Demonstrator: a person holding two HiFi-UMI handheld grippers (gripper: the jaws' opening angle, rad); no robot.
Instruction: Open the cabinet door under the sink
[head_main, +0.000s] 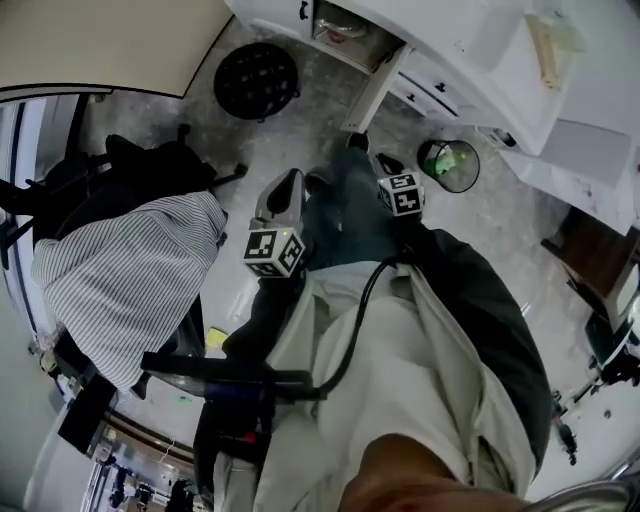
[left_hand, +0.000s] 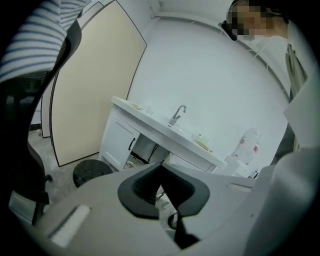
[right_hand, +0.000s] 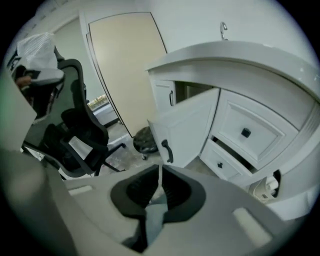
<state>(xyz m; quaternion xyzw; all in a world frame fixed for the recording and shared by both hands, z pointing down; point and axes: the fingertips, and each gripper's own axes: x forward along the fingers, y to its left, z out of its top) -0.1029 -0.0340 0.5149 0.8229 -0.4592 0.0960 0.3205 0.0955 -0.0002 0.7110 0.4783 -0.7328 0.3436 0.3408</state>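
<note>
Fingers (right_hand: 136, 192) of the right gripper (right_hand: 160, 171) sit all but together, w/ only a thin slit btwn the black pads and nothing in it. The left gripper (left_hand: 160, 167) has its fingers (left_hand: 142, 186) closed tip to tip, also empty.

Beyond the right gripper's jaws, and untouched by them, the cabinet door (right_hand: 186, 129) under the sink (right_hand: 240, 55) stands swung wide open. Its black handle (right_hand: 166, 150) faces out, w/ a dark opening behind.

Only the right gripper view shows the door's face. It also shows two drawers (right_hand: 245, 131) to its right w/ black knobs, the lower one pulled out a little.

The left gripper view takes in the same unit from farther off: faucet (left_hand: 177, 115) on top, a shut second door (left_hand: 119, 142) at left, and the open compartment beside it. The open door itself is hard to pick out there.

The head view, looking steeply down, gives the door edge-on as a white strip. Both grippers are held well short of it, above the person's trousers (head_main: 350, 215).

A round black stool (head_main: 257, 80) stands near the cabinet. A bin (head_main: 448, 165) w/ green contents, seen only from the head, sits to the right. An office chair (head_main: 150, 165) draped w/ a striped shirt (head_main: 130, 275) is at left.
</note>
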